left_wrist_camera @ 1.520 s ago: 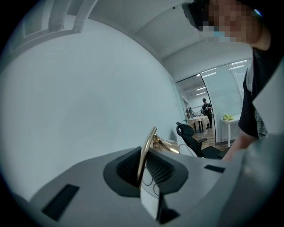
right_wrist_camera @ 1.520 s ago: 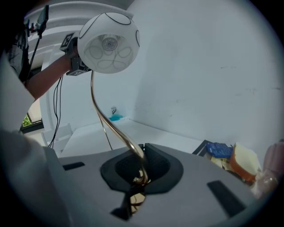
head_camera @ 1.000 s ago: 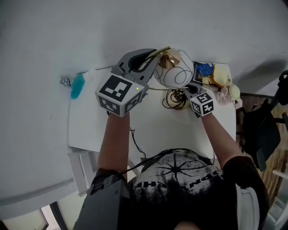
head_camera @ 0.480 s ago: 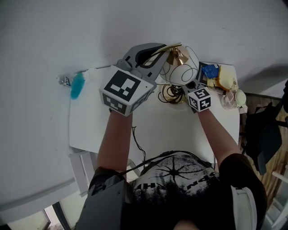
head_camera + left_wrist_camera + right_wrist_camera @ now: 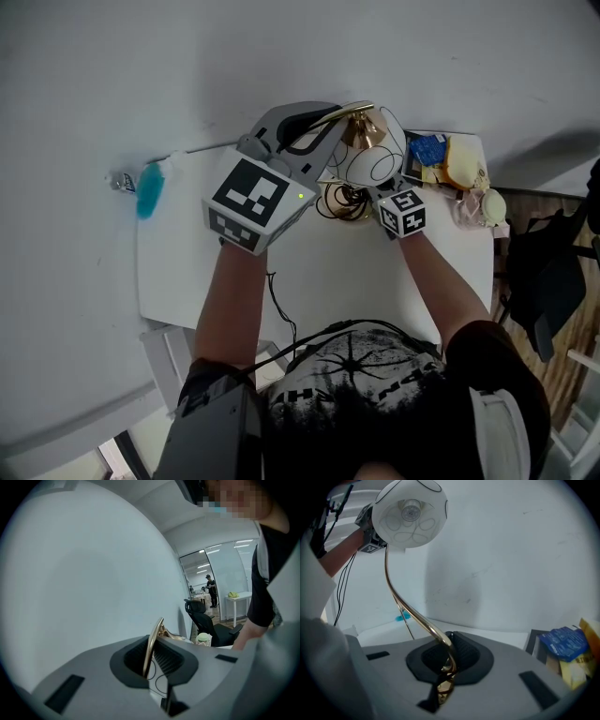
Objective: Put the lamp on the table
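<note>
over the table (image 5: 330, 274), lamp (image 5: 379, 161) stem clamped in both sets of jaws

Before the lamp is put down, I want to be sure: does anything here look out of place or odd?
Nothing looks spilled or broken. A dark tangle of wire sits just below the lamp, perhaps its cord, and might get trapped under it. Snack packets crowd the far right corner of the table.
</note>
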Demonstrator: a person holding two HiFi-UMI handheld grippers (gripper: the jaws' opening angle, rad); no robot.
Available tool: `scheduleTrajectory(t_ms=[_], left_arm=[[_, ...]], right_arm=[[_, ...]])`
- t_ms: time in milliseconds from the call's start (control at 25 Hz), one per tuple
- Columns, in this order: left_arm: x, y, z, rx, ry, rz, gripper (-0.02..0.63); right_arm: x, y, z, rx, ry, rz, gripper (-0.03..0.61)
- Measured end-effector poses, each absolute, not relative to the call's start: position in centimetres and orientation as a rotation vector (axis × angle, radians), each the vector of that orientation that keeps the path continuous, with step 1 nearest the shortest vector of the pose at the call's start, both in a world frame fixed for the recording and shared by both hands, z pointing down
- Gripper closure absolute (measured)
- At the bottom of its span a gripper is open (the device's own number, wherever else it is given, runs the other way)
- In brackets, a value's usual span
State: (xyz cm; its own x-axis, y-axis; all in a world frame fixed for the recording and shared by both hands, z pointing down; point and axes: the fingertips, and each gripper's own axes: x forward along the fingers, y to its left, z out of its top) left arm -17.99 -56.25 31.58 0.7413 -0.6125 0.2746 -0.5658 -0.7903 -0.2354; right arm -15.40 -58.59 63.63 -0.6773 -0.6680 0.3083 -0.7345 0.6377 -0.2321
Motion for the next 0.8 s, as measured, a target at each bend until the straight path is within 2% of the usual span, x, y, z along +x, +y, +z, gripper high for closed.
scheduleTrajectory(t_ms=[280, 800], left_arm=[[-15.5, -56.1, 31.8, -2.799, 0.882, -0.537, 0.581], [-15.5, -56.2, 31.7, -2.698, 0.919, -0.584, 0.581]], right_arm=[[-14.9, -58.4, 64.3, 1.163, -2.686, 0.525, 0.558], [-14.9, -58.4, 64.1, 1.165, -2.72, 0.498, 0.558]])
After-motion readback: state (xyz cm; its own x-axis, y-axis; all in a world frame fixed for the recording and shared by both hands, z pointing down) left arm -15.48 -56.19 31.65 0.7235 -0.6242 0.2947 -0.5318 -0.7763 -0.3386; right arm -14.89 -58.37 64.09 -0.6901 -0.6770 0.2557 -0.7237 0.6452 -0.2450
